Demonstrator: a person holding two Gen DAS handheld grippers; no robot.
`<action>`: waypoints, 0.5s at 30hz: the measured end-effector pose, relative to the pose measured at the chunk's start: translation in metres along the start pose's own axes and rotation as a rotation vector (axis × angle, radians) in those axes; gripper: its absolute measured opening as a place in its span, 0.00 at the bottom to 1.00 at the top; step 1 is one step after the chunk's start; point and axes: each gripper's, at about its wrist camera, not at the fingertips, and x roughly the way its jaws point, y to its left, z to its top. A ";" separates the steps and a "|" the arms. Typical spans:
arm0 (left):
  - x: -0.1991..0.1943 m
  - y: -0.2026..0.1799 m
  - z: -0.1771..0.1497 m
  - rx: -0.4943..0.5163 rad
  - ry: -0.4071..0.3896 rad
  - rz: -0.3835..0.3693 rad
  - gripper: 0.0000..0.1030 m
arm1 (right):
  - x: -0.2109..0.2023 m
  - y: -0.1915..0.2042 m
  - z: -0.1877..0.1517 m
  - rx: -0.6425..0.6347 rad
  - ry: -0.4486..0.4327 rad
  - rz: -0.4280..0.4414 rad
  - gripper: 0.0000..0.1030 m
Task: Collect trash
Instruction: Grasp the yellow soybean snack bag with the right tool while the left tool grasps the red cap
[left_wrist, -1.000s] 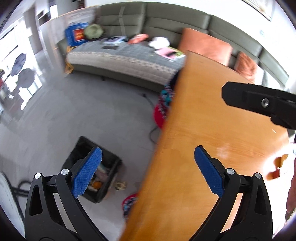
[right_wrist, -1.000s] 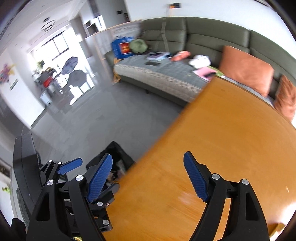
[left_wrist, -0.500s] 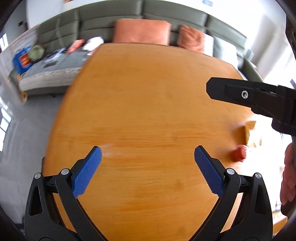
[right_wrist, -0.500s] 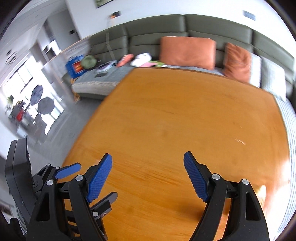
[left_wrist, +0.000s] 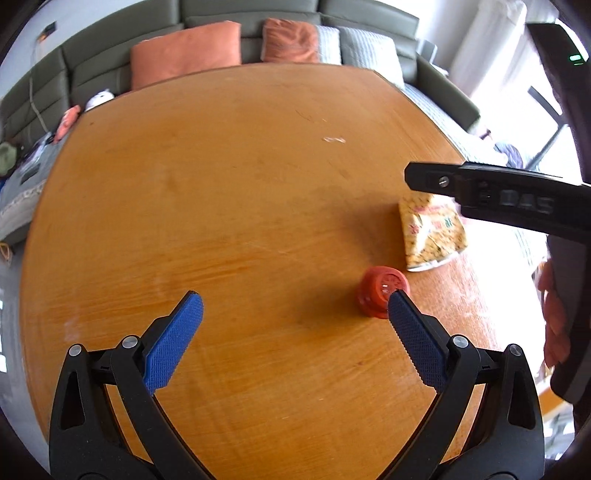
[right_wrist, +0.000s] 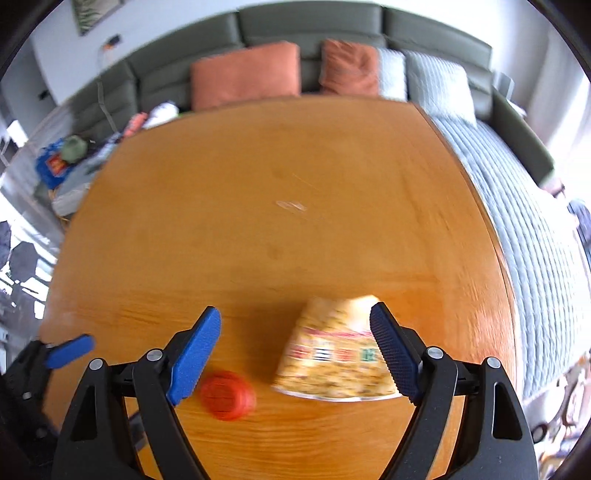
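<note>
A red bottle cap (left_wrist: 382, 291) lies on the wooden table (left_wrist: 229, 192), just beyond the right fingertip of my open, empty left gripper (left_wrist: 291, 306). A printed paper cup (left_wrist: 432, 230) lies on its side behind it to the right. In the right wrist view the cup (right_wrist: 336, 354) lies between the fingers of my open right gripper (right_wrist: 295, 321), nearer the right one, and the cap (right_wrist: 227, 395) sits by the left finger. The right gripper's finger (left_wrist: 480, 188) crosses above the cup in the left wrist view.
A green sofa (right_wrist: 295, 40) with orange cushions (right_wrist: 245, 75) and a grey quilt (right_wrist: 535, 236) stands behind and right of the table. Clutter lies on the sofa's left part (right_wrist: 70, 155). The table's edges curve away on both sides.
Both grippers have swung from the floor bin and table edge rightward over the table. The cap and cup have come close under them. Both stay open.
</note>
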 end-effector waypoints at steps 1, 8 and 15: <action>0.002 -0.004 -0.001 0.005 0.006 -0.004 0.94 | 0.005 -0.005 -0.003 0.007 0.013 -0.013 0.81; 0.020 -0.021 0.001 0.044 0.049 -0.012 0.94 | 0.040 -0.018 -0.012 0.035 0.087 -0.051 0.81; 0.034 -0.033 0.003 0.082 0.074 -0.030 0.94 | 0.054 -0.021 -0.009 0.045 0.092 -0.040 0.79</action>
